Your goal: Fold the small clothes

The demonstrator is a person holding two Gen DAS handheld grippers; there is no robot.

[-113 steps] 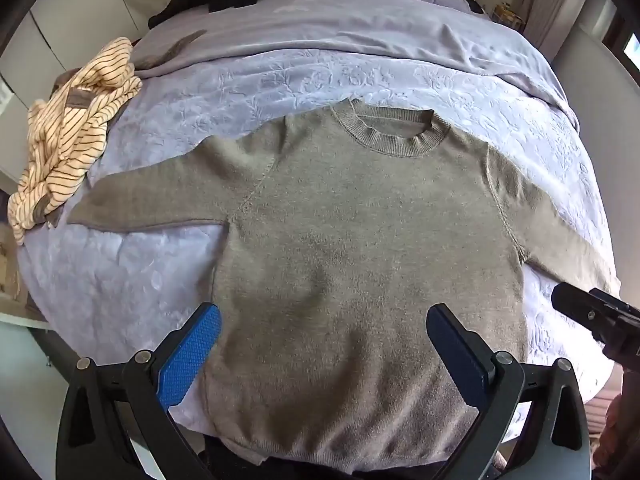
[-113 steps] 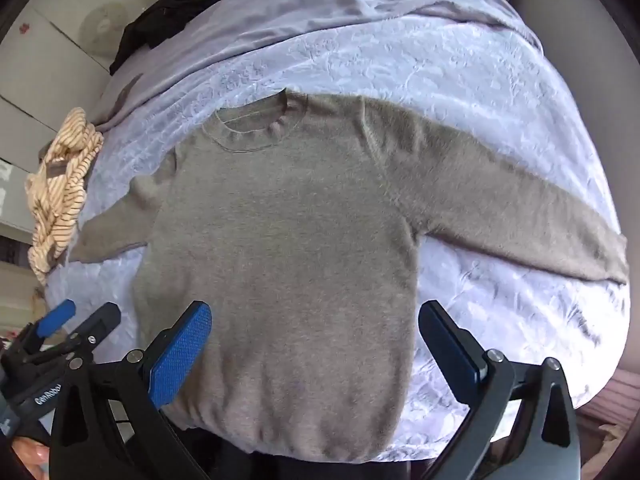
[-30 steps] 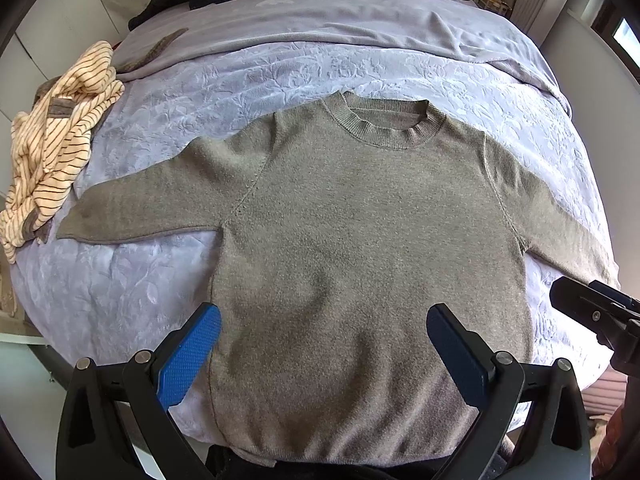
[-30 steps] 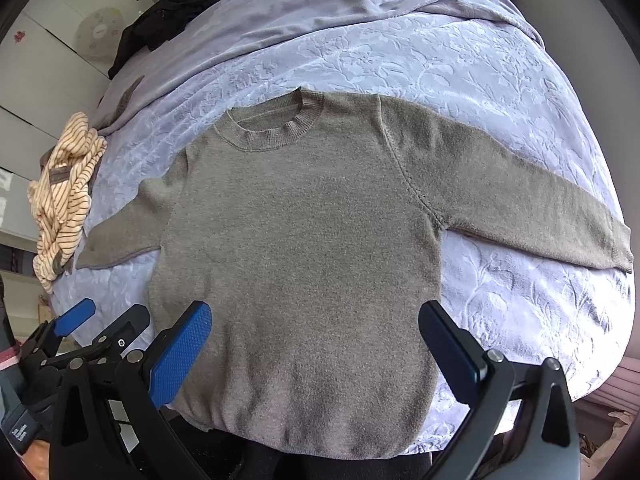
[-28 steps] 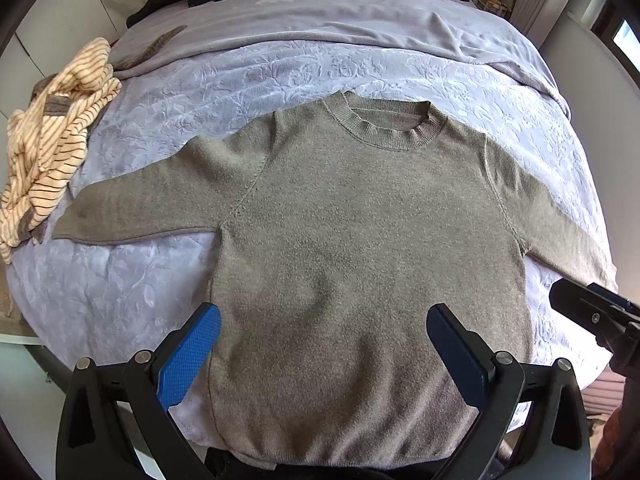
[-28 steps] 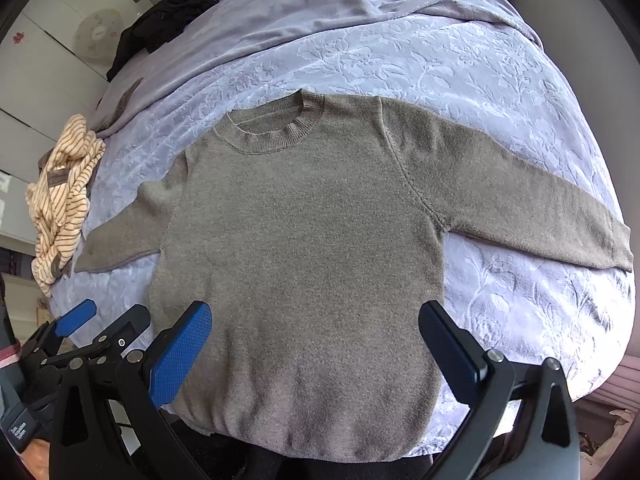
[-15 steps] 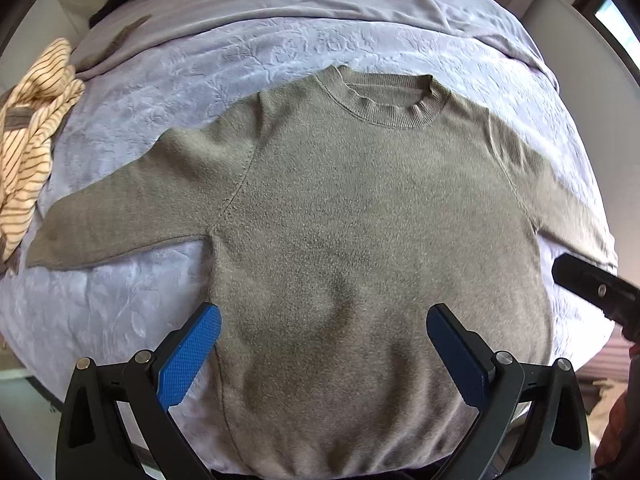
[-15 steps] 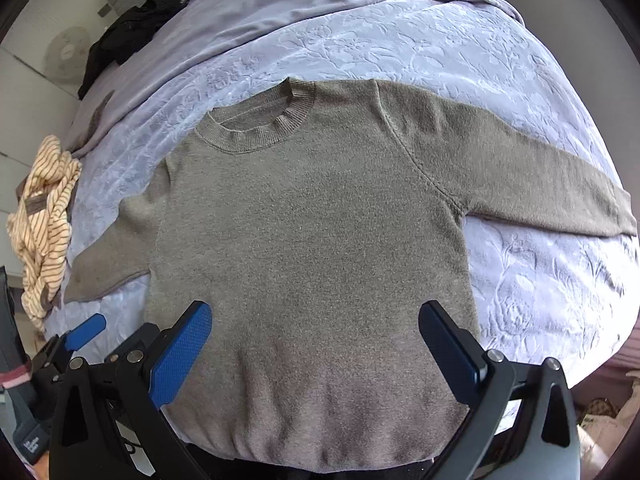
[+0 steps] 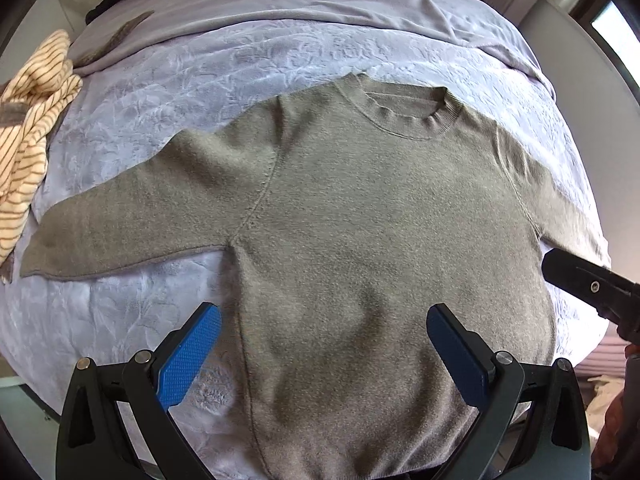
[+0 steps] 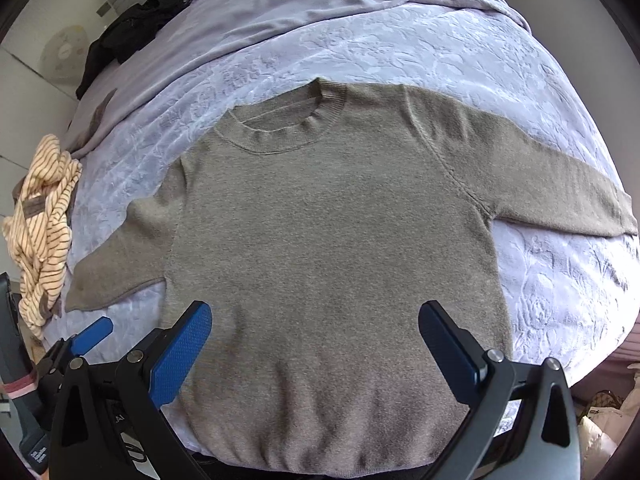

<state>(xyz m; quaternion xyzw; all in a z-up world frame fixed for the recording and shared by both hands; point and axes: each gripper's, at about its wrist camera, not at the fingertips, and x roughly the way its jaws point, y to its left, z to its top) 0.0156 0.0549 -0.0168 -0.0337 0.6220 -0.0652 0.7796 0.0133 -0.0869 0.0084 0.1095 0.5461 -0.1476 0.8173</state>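
Sweater (image 9: 380, 232) spread flat, face up, on bed (image 9: 280, 60), sleeves out; now larger in both views, so closer than a second ago. Left gripper (image 9: 320, 356) and right gripper (image 10: 316, 344) wide apart, empty, above hem. Folding not begun

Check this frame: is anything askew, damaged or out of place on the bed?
Nothing stands out with the grey sweater: it lies flat, face up, both sleeves spread, no visible damage. The only untidy items are a striped garment bunched at the bed's left edge and dark clothes heaped at the far end.
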